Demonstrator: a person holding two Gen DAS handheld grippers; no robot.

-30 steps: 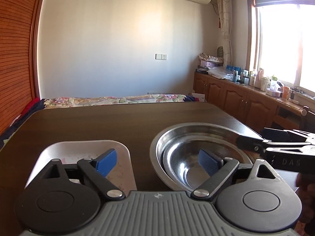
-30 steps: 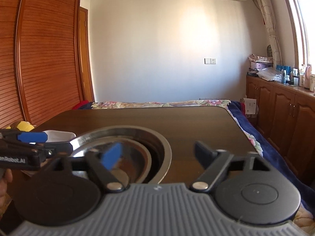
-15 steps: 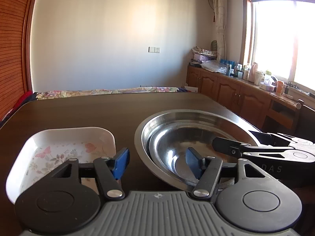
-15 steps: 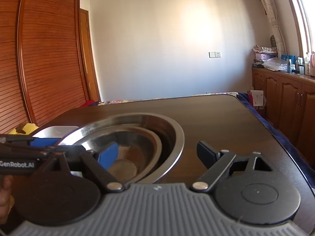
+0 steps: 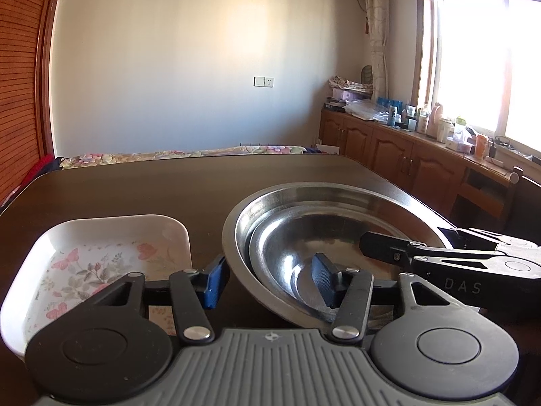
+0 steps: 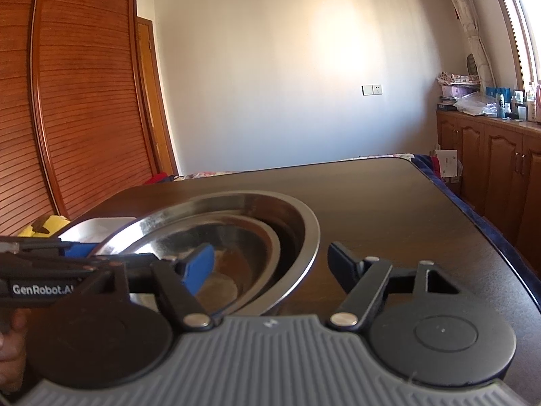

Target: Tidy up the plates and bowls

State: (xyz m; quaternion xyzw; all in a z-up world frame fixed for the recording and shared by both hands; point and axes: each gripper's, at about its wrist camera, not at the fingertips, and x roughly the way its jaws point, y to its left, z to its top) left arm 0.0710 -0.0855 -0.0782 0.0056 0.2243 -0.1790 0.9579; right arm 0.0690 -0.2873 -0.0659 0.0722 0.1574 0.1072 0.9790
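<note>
Two steel bowls sit nested on the dark table (image 5: 152,189), a smaller bowl (image 5: 287,247) inside a large bowl (image 5: 338,193). My left gripper (image 5: 268,282) straddles their near-left rim. Its left pad (image 5: 214,282) touches the outer wall, and I cannot tell whether the inner pad presses. My right gripper (image 6: 270,265) is open across the right rim of the large bowl (image 6: 304,216), one finger inside and one outside. A white floral tray (image 5: 101,257) lies left of the bowls.
A hand (image 6: 10,335) holds the left gripper's handle. A yellow object (image 6: 50,226) lies beyond the tray. The table's right edge (image 6: 500,243) drops toward wooden cabinets (image 5: 405,159) carrying bottles. A bed with a floral cover (image 5: 169,155) runs behind the table.
The left jaws have narrowed steadily around the bowls' left rim. The right jaws have also narrowed somewhat. Both grippers have moved in closer over the bowls.
</note>
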